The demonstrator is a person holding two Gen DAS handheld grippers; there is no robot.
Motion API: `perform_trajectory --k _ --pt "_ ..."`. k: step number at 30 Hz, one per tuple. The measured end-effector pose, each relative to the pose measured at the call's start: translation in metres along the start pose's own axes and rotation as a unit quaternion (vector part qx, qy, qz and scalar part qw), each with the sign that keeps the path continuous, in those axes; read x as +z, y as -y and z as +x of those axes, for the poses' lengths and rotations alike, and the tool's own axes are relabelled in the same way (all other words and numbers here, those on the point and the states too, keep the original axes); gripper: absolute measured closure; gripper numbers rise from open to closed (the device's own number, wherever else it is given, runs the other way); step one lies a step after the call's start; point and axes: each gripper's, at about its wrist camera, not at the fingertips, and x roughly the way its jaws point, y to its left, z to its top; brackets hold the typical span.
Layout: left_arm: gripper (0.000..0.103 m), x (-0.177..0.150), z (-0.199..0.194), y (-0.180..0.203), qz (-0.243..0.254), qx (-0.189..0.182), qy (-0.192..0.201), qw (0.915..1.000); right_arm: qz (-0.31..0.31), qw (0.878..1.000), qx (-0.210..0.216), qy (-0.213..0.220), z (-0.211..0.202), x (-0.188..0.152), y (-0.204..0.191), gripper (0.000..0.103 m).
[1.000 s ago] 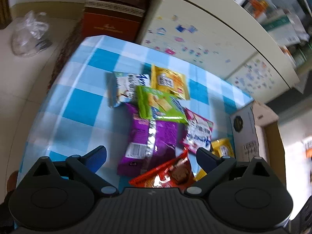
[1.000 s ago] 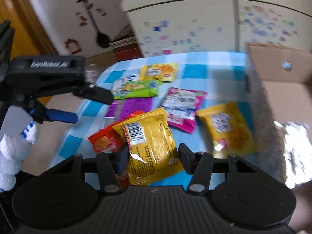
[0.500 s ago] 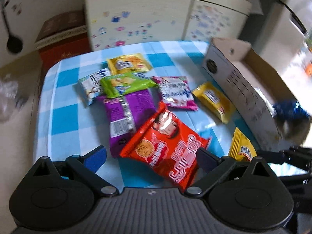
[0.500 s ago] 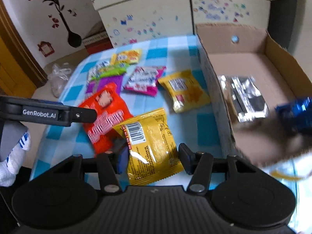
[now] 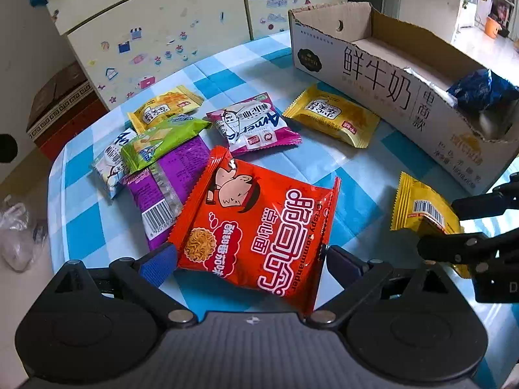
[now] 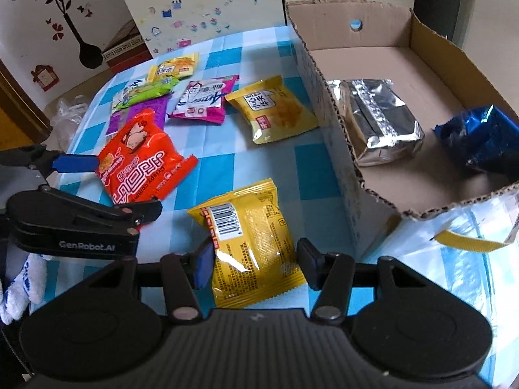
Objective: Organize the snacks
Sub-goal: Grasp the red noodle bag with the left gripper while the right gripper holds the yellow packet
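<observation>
My left gripper (image 5: 251,264) is open, low over the checked table, with a red noodle-snack packet (image 5: 256,223) lying between its fingers. From the right wrist view the left gripper (image 6: 125,186) straddles that red packet (image 6: 139,159). My right gripper (image 6: 256,264) is shut on a yellow packet (image 6: 253,243), barcode side up, held above the table just left of the cardboard box (image 6: 340,162). In the left wrist view the right gripper (image 5: 438,227) and its yellow packet (image 5: 418,207) are at the right edge. A silver packet (image 6: 376,120) and a blue packet (image 6: 483,136) lie in the box.
Loose on the blue checked cloth (image 5: 356,168) are a yellow packet (image 5: 331,115), a pink one (image 5: 253,123), a green one (image 5: 162,137), a purple one (image 5: 162,181) and two more behind. A stickered cabinet (image 5: 162,32) stands beyond. The table's edge curves along the left.
My left gripper rolled upright and sank until the red packet lay between its fingers. My right gripper carried the yellow packet toward the box. The blue packet, blurred before, lies still in the box.
</observation>
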Motion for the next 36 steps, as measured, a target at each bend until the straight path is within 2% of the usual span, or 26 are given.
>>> perform_trajectory --k 3,5,11,14,18,30,32,34,36 --pt "0.000 0.000 0.009 0.003 0.003 0.009 -0.006 0.9999 -0.004 1.000 -0.005 0.003 0.000 0.000 -0.003 0.048" --pt "0.000 0.000 0.011 0.000 -0.011 0.002 -0.004 0.9999 -0.007 1.000 -0.008 0.003 0.002 0.000 -0.005 0.048" --pt "0.000 -0.001 0.020 -0.021 -0.100 -0.038 -0.039 0.9935 -0.007 1.000 -0.009 0.004 0.004 0.000 -0.007 0.044" --pt "0.000 -0.002 0.019 -0.019 -0.096 -0.037 -0.033 0.9941 0.000 1.000 -0.006 0.002 0.007 0.001 -0.005 0.041" --pt "0.000 -0.003 0.018 -0.018 -0.097 -0.037 -0.030 0.9942 0.007 1.000 0.001 0.001 0.008 0.001 -0.005 0.029" --pt "0.000 -0.002 0.019 -0.021 -0.093 -0.035 -0.032 0.9946 -0.020 1.000 -0.006 0.001 0.011 0.001 -0.012 0.029" --pt "0.001 -0.003 0.018 -0.021 -0.092 -0.034 -0.028 0.9948 -0.025 1.000 -0.011 0.002 0.010 0.000 -0.013 0.031" --pt "0.005 -0.005 0.015 -0.021 -0.096 -0.038 -0.025 0.9943 -0.027 1.000 -0.013 0.005 0.009 -0.001 -0.012 0.040" --pt "0.012 -0.006 0.010 -0.022 -0.100 -0.040 -0.023 0.9939 -0.022 1.000 -0.006 0.008 0.007 0.000 -0.010 0.043"
